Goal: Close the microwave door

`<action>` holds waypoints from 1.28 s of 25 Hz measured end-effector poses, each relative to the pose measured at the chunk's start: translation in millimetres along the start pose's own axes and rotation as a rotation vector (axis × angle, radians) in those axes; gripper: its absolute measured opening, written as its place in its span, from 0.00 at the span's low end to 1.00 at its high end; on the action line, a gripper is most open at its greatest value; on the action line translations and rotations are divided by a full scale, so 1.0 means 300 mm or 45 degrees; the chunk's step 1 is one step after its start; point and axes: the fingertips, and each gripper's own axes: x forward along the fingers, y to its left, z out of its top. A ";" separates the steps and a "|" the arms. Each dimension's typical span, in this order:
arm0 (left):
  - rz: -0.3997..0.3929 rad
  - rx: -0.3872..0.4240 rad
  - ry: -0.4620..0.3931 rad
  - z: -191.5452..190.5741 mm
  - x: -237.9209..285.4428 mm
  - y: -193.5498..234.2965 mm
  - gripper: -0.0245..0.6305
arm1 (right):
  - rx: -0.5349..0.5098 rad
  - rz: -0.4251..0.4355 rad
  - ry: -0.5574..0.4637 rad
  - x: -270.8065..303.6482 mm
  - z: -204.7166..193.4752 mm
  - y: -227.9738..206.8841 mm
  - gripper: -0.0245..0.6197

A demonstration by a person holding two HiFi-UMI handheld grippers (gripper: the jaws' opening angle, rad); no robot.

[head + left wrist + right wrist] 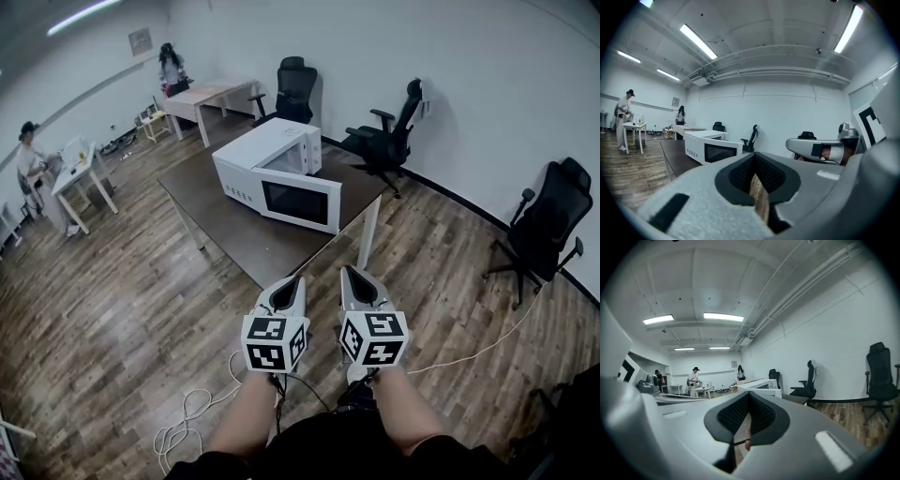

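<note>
Microwave door (300, 202) ajar near table (262, 255) edge, left tongs (296, 281), right tongs (347, 274) closed

The microwave (272, 173) is white, and its door (300, 202) has a black window. The table (248, 246) under the microwave is dark brown. The floor (112, 309) around the microwave is brown wood-grain planking, crossed by a white cable (192, 412). The chairs (548, 220) beyond the microwave are black against a white wall (469, 84). The left gripper (299, 279) and right gripper (345, 271) are pale grey with black pads (740, 173), and their cubes (274, 342) bear black-and-white square markers.
</note>
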 end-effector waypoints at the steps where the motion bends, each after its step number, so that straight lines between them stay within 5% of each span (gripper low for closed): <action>1: -0.001 0.000 0.007 0.002 0.038 0.004 0.06 | 0.004 -0.003 0.007 0.027 -0.002 -0.031 0.05; 13: -0.005 -0.012 0.061 0.046 0.508 0.035 0.06 | 0.040 -0.030 0.084 0.341 -0.005 -0.387 0.05; 32: 0.131 0.003 0.134 0.070 1.045 0.138 0.05 | 0.010 0.126 0.165 0.808 0.055 -0.709 0.05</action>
